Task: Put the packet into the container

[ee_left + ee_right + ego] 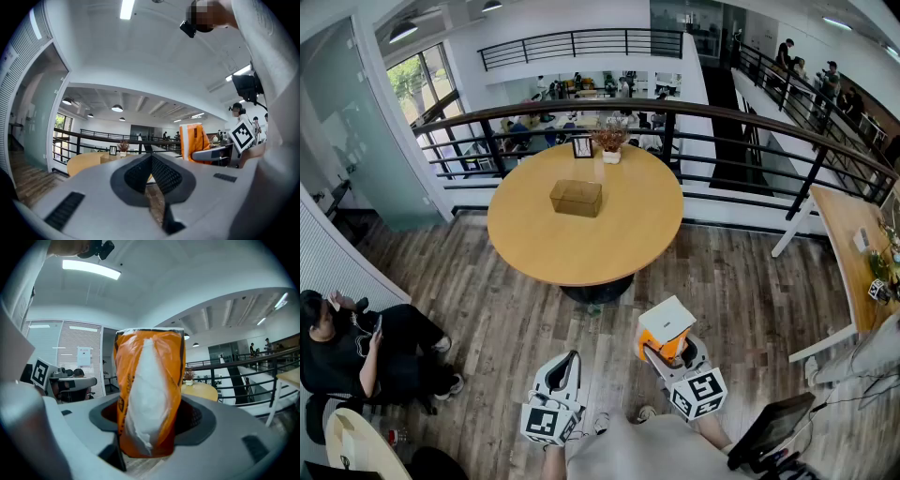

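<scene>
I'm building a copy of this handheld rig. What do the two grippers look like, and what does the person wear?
The left gripper and right gripper have smooth pale grey shells tapering to fingers lined with dark meshed pads. Each carries a white cube with black square markers at its rear. The person's top is light grey.

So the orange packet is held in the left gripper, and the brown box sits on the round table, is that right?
Not quite. The orange packet is clamped in the right gripper, not the left; the right gripper view shows it between those jaws. The left gripper is shut on nothing. The brown box does sit on the round table.
</scene>
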